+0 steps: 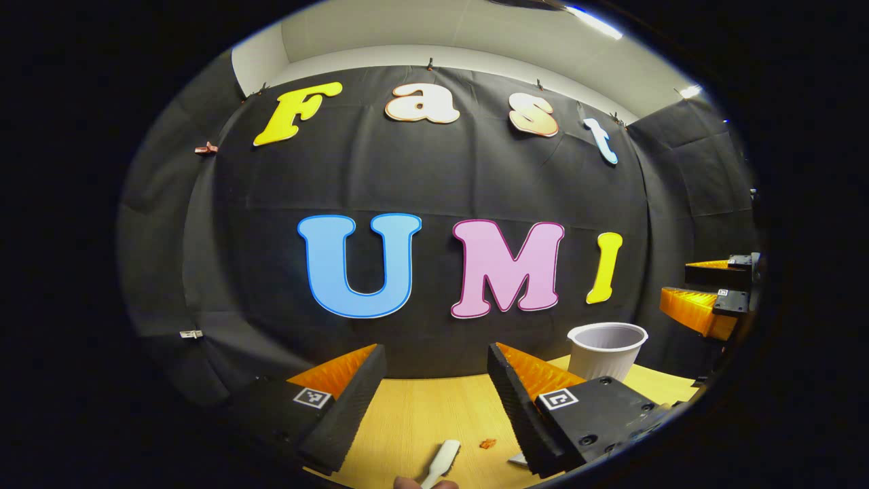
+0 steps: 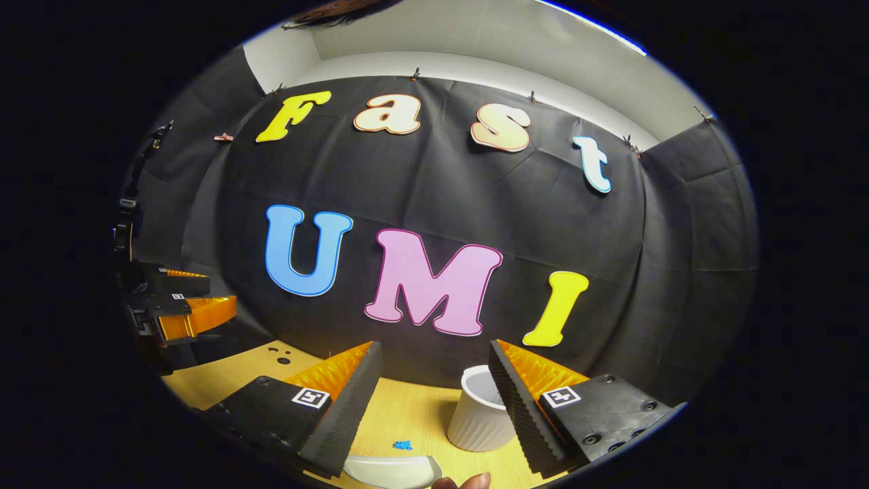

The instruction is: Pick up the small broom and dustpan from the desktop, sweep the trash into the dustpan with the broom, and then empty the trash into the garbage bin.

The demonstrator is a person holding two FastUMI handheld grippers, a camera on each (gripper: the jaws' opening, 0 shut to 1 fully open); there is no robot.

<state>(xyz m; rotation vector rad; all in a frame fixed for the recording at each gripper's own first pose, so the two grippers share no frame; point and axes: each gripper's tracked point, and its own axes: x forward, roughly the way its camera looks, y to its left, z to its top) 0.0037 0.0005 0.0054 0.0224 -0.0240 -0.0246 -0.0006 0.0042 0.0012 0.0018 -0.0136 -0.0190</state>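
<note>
Both grippers hovered with fingers spread, nothing yet picked up.

The left gripper [image 1: 434, 380] hung over the wooden surface [image 1: 421, 414], fingers released, with a white broom handle [image 1: 441, 458] and an orange scrap [image 1: 487, 444] just below. The right gripper [image 2: 434, 380], equally empty, looked down on the white dustpan [image 2: 392, 471], a blue scrap [image 2: 402, 445] and the ribbed garbage bin [image 2: 478, 418]. The pickup step seemingly remained; next, each gripper must descend and close on its tool.
</note>
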